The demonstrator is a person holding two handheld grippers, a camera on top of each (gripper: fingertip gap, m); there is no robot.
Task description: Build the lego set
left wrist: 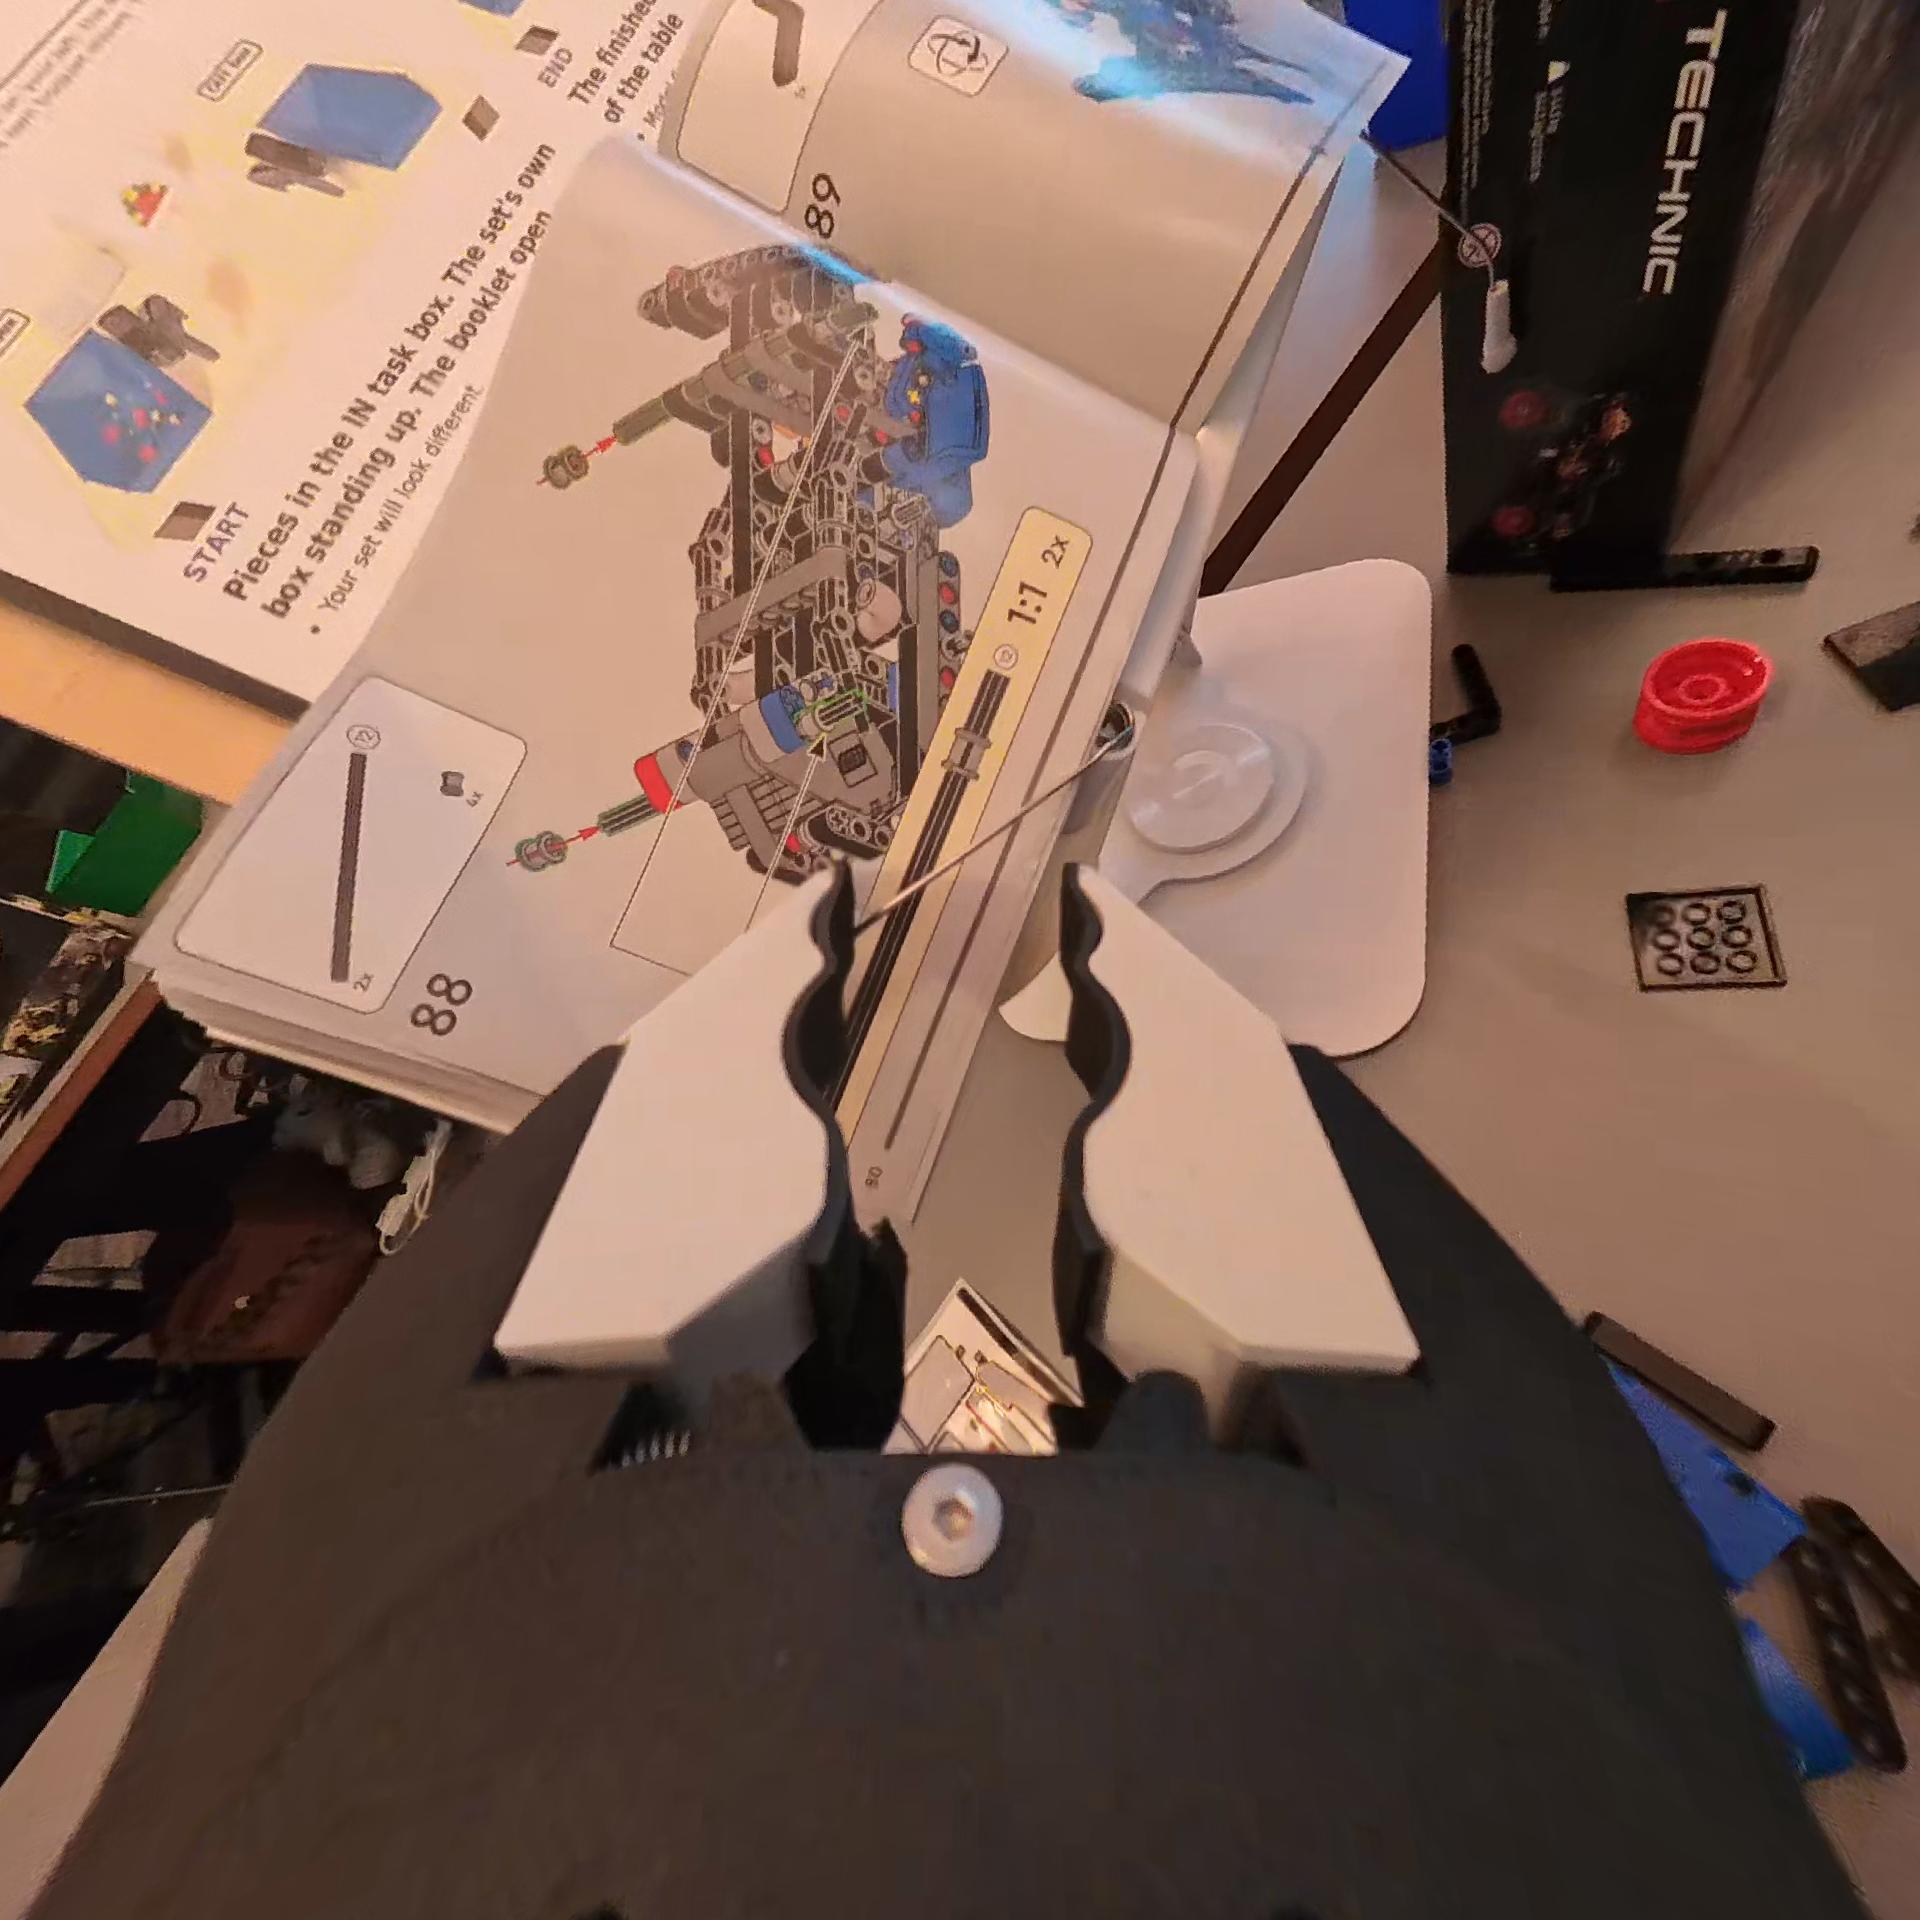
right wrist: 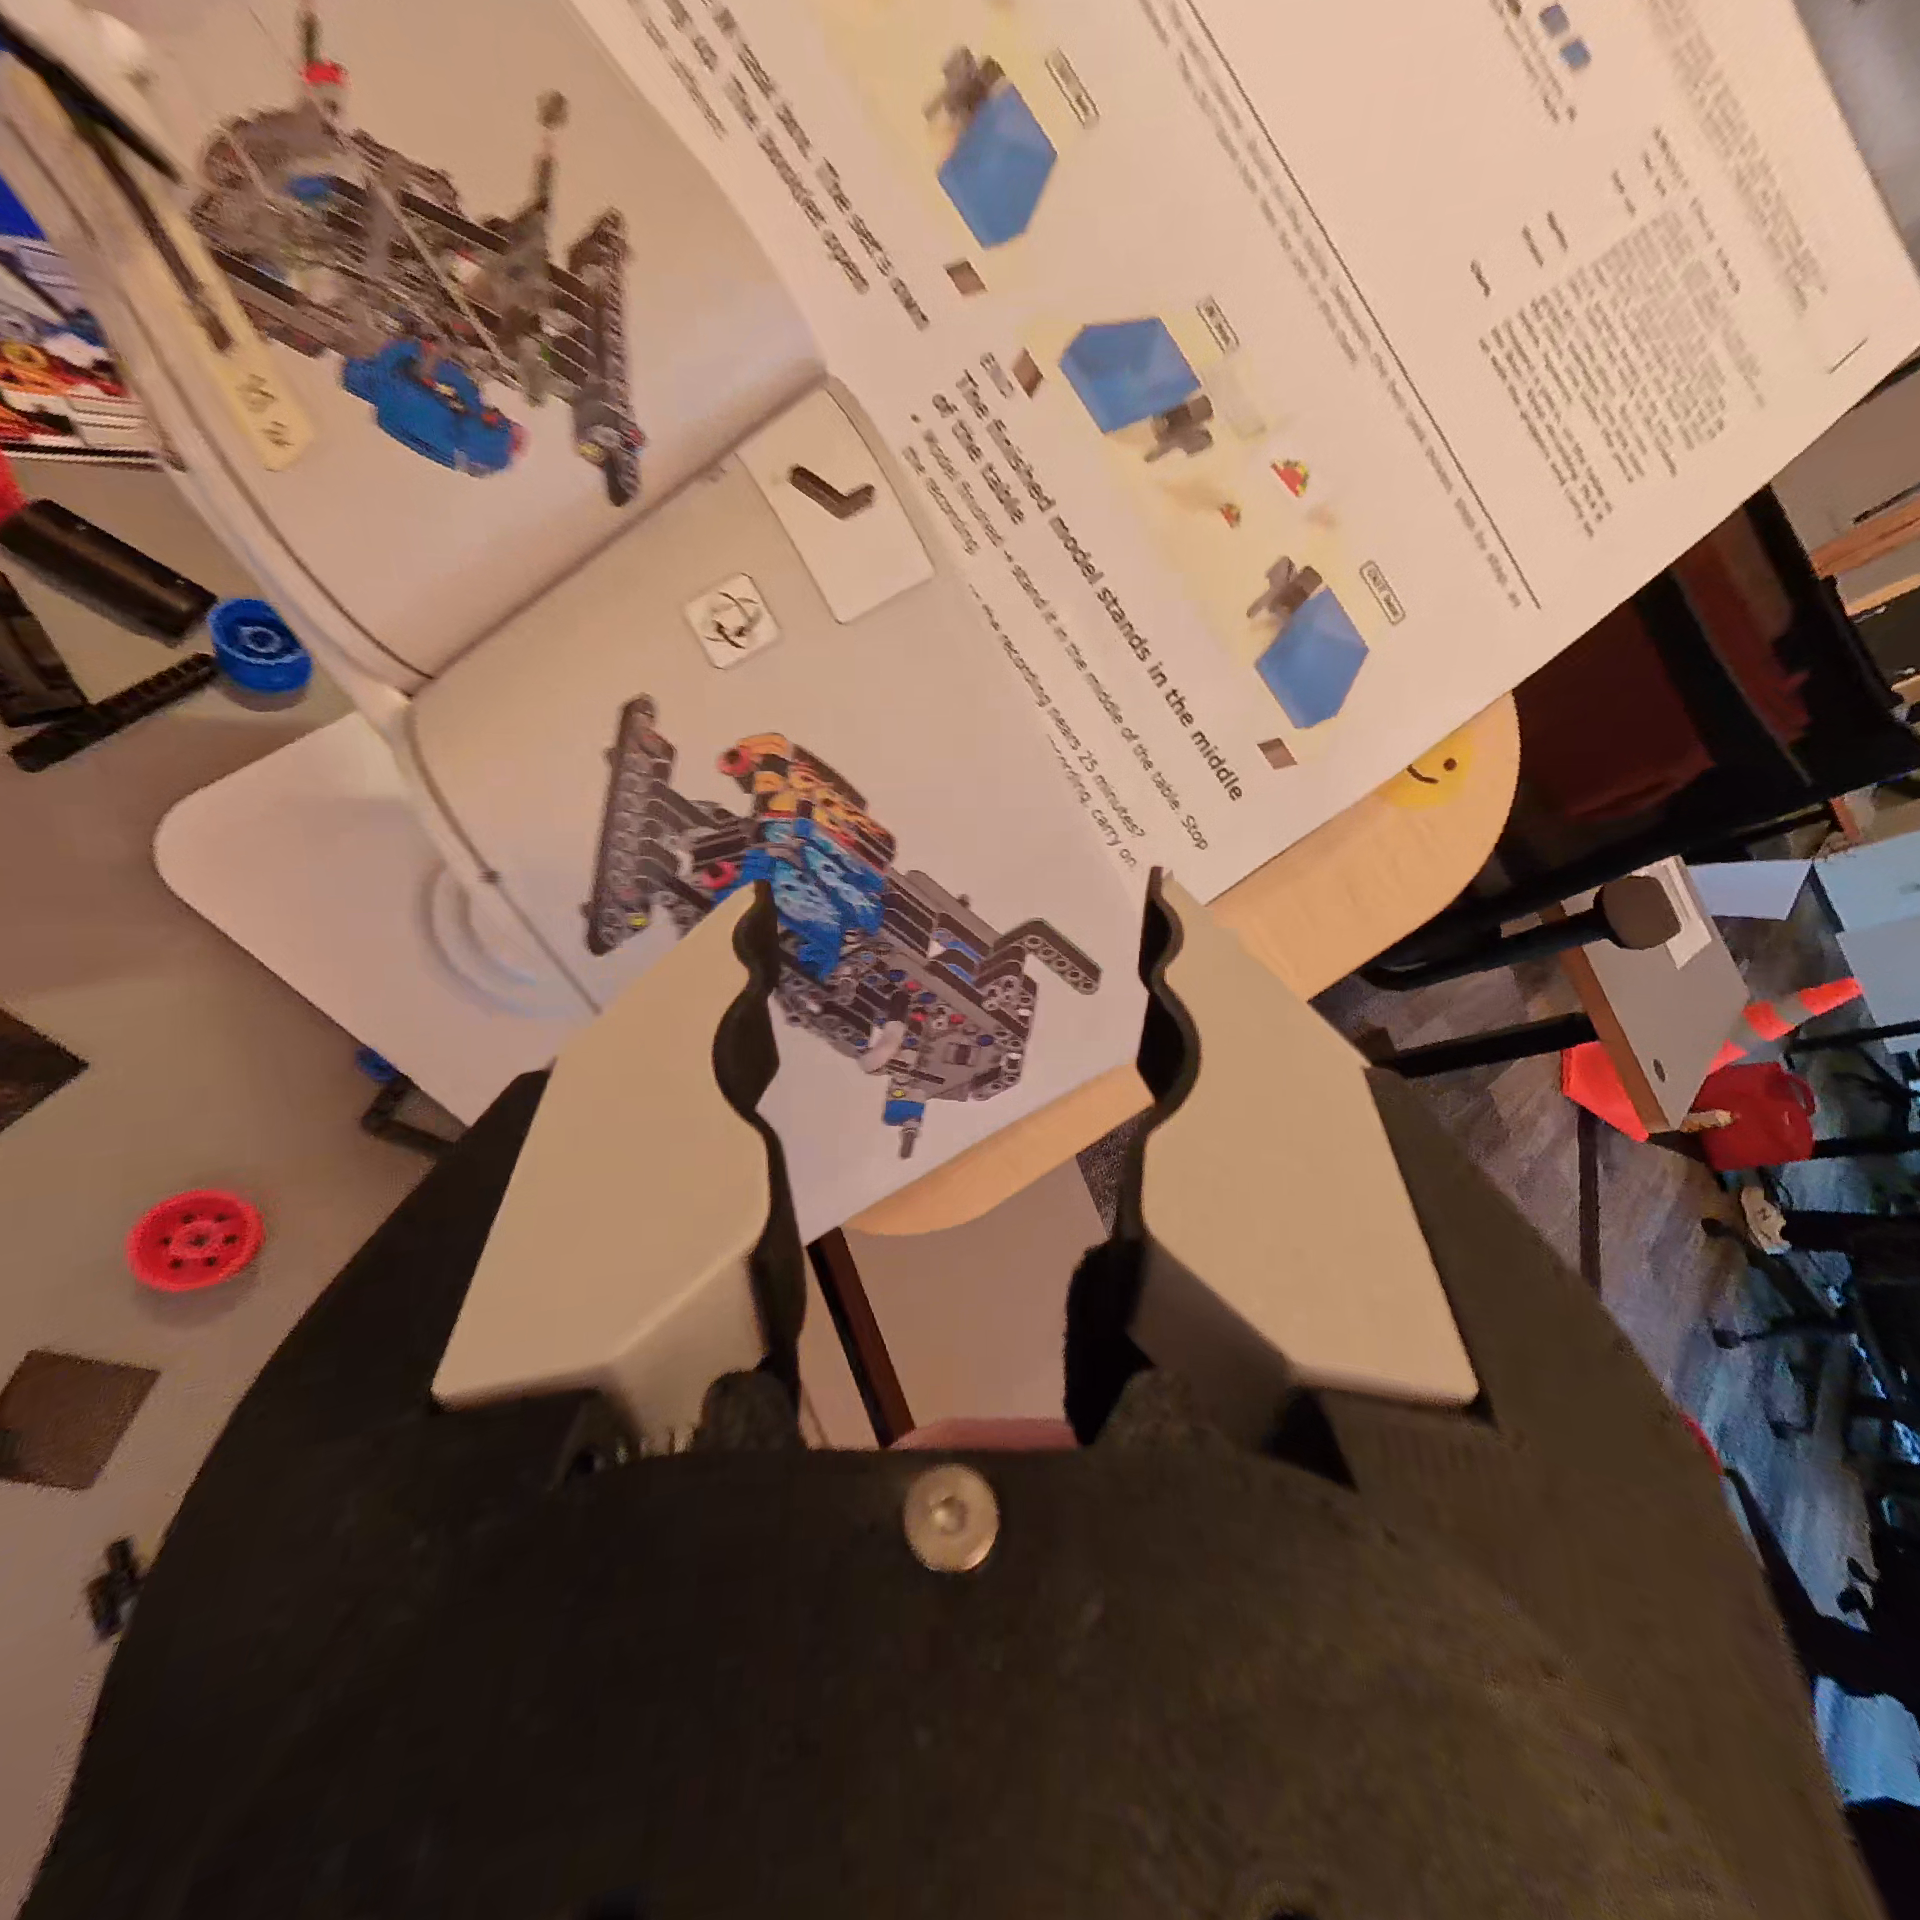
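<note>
The open instruction booklet (left wrist: 790, 582) rests on a white stand (left wrist: 1309, 831). My left gripper (left wrist: 961, 904) is open and empty, its tips just in front of the booklet's lower page. My right gripper (right wrist: 956, 904) is open and empty, and hovers over the booklet's other page (right wrist: 831, 914) near the table edge. Loose Lego parts lie on the grey table: a red wheel (left wrist: 1704, 691), a black studded plate (left wrist: 1704, 940), a black angled beam (left wrist: 1475, 696) and blue pieces (left wrist: 1704, 1496). The right wrist view shows a red wheel (right wrist: 195, 1238) and a blue wheel (right wrist: 260, 639).
The black set box (left wrist: 1621, 281) stands at the back right. A printed sheet (right wrist: 1351, 312) stands behind the booklet. Black beams (left wrist: 1860, 1621) lie at the lower right. In the right wrist view the table edge (right wrist: 1039, 1174) drops to a floor with chair legs (right wrist: 1507, 935). Some 25 cm of space lies between my two pairs of fingers. The blue wheel (right wrist: 260, 639) is about 15 cm from my left fingertips and 30 cm from my right.
</note>
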